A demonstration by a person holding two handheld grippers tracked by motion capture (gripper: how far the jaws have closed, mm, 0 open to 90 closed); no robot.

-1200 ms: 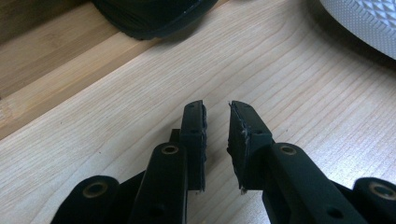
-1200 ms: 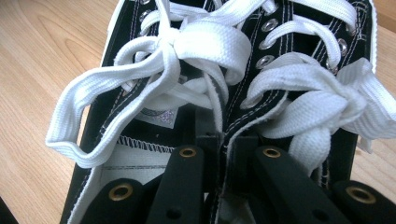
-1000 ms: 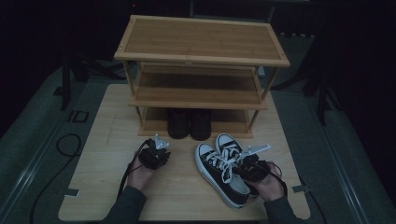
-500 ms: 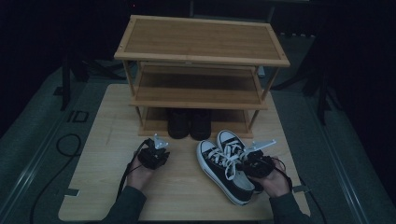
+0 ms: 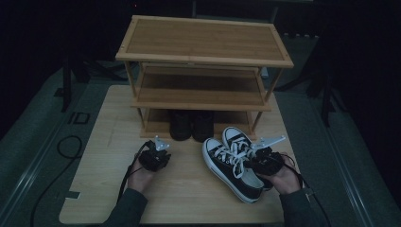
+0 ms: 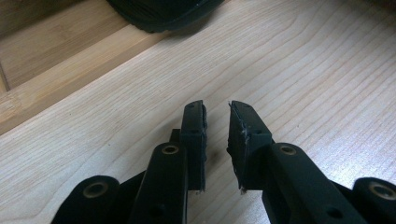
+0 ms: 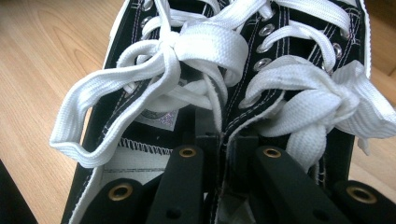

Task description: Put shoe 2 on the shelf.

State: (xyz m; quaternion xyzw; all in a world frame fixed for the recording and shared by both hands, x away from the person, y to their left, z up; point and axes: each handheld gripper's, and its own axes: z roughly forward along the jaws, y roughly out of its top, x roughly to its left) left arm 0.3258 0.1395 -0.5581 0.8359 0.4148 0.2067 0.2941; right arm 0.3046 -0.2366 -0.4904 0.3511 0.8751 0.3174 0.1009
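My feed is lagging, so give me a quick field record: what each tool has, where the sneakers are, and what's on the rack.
right tool: shut on the sneakers' inner collars, pinched together
left tool: jaws slightly apart, nothing between them, over the table
sneakers: black, white laces, side by side in front of the rack
rack: dark shoes on the bottom shelf; upper shelves bare

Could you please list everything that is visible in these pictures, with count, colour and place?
sneakers: 2, black with white laces, side by side on the table's right front.
dark shoes: 2, black, on the rack's bottom shelf.
shoe rack: 1, light wood, three shelves, at the table's far side.
table: 1, pale wood.
right gripper: 1, black, shut on the sneakers' inner collars.
left gripper: 1, black, slightly open, holding nothing, above the table.
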